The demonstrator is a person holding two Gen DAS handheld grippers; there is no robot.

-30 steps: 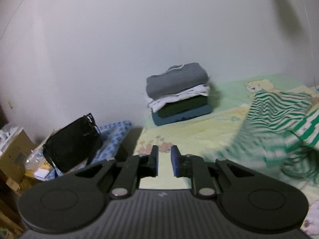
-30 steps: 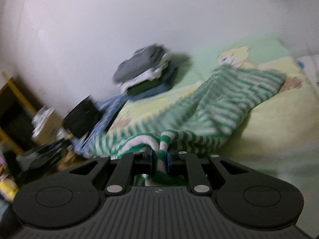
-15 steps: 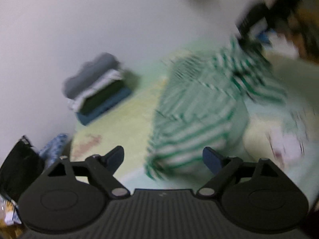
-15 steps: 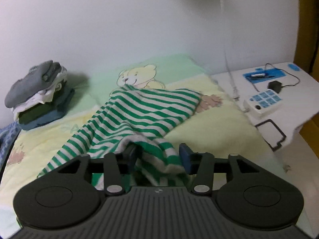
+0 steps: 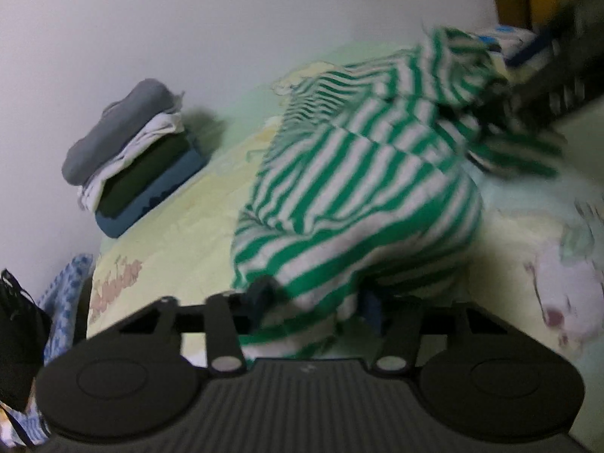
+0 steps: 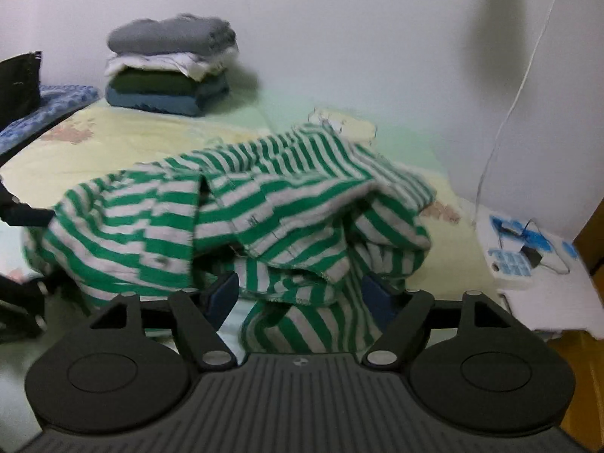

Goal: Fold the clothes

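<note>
Striped garment point(image 6: 241, 207) lies crumpled, long axis across the bed point(image 6: 124, 139)

- Dim, cool indoor light; grainy, soft pictures from both wrist cameras.
- Left wrist view: motion blur smears the striped garment point(image 5: 362, 188), worst far right.
- Right wrist view steadier; the folded stack point(image 6: 170, 64) is slightly blurred.
- The stack throws a soft shadow rightward onto the white wall point(image 6: 339, 37); a tall dark shadow far right.
- Fisheye bends edges; corners vignette black.
</note>
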